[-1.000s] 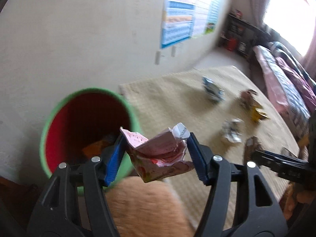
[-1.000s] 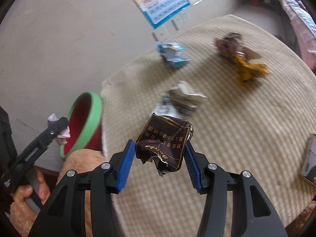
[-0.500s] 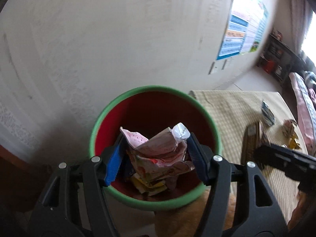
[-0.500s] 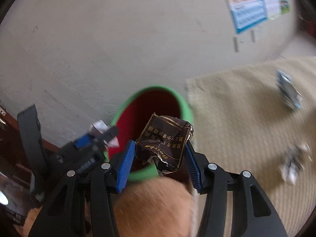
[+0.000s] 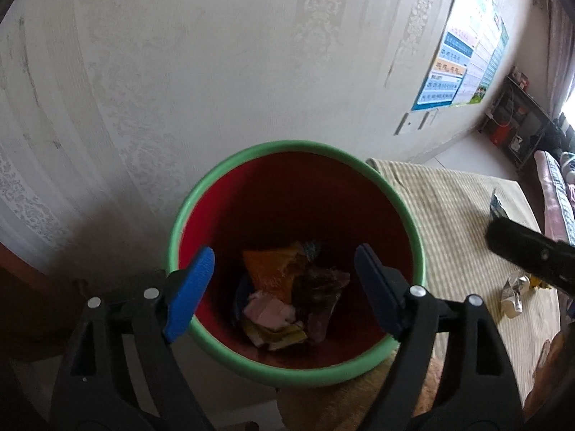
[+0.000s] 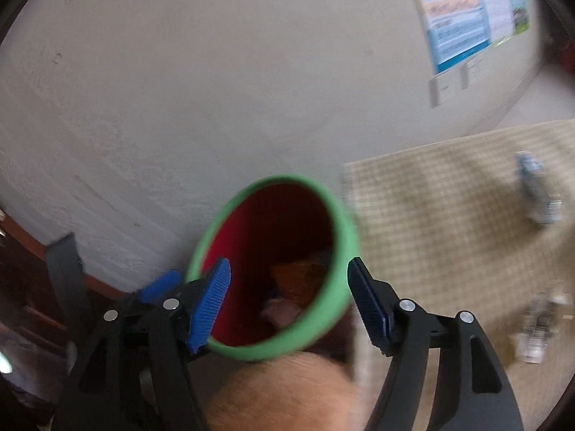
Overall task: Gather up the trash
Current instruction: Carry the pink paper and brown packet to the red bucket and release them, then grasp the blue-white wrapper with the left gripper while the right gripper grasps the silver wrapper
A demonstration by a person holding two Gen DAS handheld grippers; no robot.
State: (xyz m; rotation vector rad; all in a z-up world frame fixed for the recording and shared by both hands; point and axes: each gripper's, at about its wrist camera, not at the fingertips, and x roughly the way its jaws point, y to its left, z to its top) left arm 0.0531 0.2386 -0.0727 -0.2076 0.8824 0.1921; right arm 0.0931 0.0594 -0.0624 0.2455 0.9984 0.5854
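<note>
A bin with a green rim [image 5: 294, 145] and a red inside stands against the wall. My left gripper [image 5: 284, 262] hangs over its mouth, jaws opening, with nothing between them. At the bottom of the bin lie a pink wrapper [image 5: 267, 310], a dark brown wrapper [image 5: 320, 287] and an orange wrapper [image 5: 273, 269]. My right gripper [image 6: 289, 269] is also above the bin's rim [image 6: 287, 179], jaws opening and empty. The right wrist view is blurred. The left gripper's blue pad [image 6: 160, 285] shows at the left there.
A beige checked mat [image 5: 460, 215] lies right of the bin with a blue wrapper [image 6: 539, 194] and a silver wrapper [image 5: 514, 292] on it. An orange furry thing [image 6: 280, 391] sits just below the bin. A poster [image 5: 463, 61] hangs on the wall.
Both grippers swung from over the mat to above the bin. Their jaws widened; the pink wrapper and the dark brown wrapper left them and now lie in the bin.
</note>
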